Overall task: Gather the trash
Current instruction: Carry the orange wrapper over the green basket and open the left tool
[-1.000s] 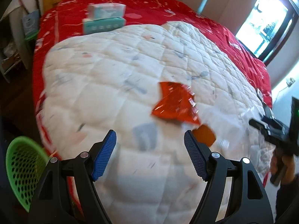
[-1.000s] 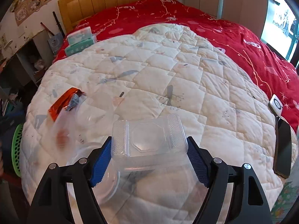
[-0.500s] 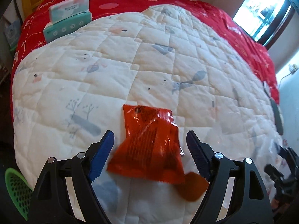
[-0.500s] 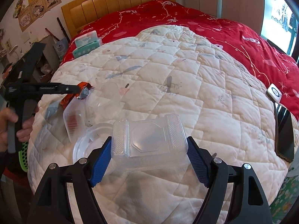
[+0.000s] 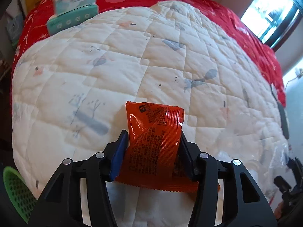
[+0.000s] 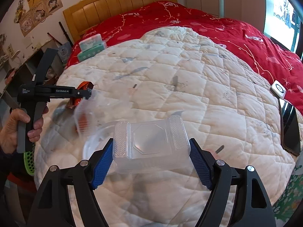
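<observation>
On the white quilted bedcover, near its foot edge, the left gripper has closed onto the crinkled orange foil snack wrapper, open half a second ago. Right gripper stays clamped on the clear rectangular plastic food box. Judgement: both pieces secured; the green mesh basket below is next.

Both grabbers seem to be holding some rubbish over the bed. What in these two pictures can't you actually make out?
- Green basket: left wrist view, cut off by the frame edge; its contents are unseen.
- Orange wrapper: its lower corners are hidden behind the left gripper.
- Clear cup: right wrist view, motion-blurred.
- Clear plastic tray in the right gripper: contents undeterminable.
</observation>
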`<state>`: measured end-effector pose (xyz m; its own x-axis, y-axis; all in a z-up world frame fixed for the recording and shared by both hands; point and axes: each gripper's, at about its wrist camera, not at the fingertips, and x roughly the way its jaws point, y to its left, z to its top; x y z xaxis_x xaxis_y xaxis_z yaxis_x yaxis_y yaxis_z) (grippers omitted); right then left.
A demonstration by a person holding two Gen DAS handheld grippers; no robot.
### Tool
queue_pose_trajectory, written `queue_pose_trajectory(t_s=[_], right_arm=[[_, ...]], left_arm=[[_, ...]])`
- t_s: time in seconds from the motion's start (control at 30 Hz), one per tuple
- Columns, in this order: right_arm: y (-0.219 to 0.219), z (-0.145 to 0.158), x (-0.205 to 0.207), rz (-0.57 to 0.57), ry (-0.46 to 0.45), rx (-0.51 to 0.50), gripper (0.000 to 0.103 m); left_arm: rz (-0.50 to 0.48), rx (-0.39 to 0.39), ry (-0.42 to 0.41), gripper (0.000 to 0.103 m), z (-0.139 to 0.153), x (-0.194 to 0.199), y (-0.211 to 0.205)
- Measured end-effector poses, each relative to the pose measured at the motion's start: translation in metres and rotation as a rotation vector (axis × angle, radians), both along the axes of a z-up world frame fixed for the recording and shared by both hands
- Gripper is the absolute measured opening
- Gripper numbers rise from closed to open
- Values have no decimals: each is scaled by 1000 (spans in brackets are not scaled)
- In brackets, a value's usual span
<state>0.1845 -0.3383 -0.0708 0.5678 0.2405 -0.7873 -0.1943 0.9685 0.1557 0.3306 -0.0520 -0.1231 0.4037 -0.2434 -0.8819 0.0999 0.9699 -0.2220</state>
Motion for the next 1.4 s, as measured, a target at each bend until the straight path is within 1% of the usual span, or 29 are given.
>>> queue_pose_trajectory(t_s=[0.1,0.2,0.27,0.37,0.43,0.57,0.67,0.8,1.03,1.27,1.3,1.33,1.4], right_arm=[[8,7,-7,11,-12,13,75],[19,15,-17,29,-27,39,75],[27,19,-21,43,-34,44,75],[46,25,-31,73,-40,58,75],[57,28,-36,92,-42,67,75],[82,33,-46,134,-44,82,75],[102,36,-53,172,-48,83,75],[127,38,-61,217,-45,95,75],[165,41,-69,285,-40,102,75],[191,40,-75,331,-32,94,75],[194,40,-75,337,-29,94,75],[197,39,-76,342,-28,92,75],[202,37,-77,350,-24,89,75]], left_arm=[[21,-13,-29,50,10,-15,11],[56,-50,-72,50,27,-41,30],[76,-56,-92,50,35,-57,42],[120,-58,-126,50,47,-84,66],[156,-76,-141,50,54,-103,86],[223,-53,-179,50,64,-138,120],[283,-35,-193,50,69,-162,147],[352,-10,-192,50,65,-191,180],[490,-18,-144,51,42,-228,239],[590,-23,-102,57,23,-251,277],[597,-27,-100,58,21,-252,281],[607,-30,-97,63,19,-254,285],[624,-35,-96,64,17,-258,292]])
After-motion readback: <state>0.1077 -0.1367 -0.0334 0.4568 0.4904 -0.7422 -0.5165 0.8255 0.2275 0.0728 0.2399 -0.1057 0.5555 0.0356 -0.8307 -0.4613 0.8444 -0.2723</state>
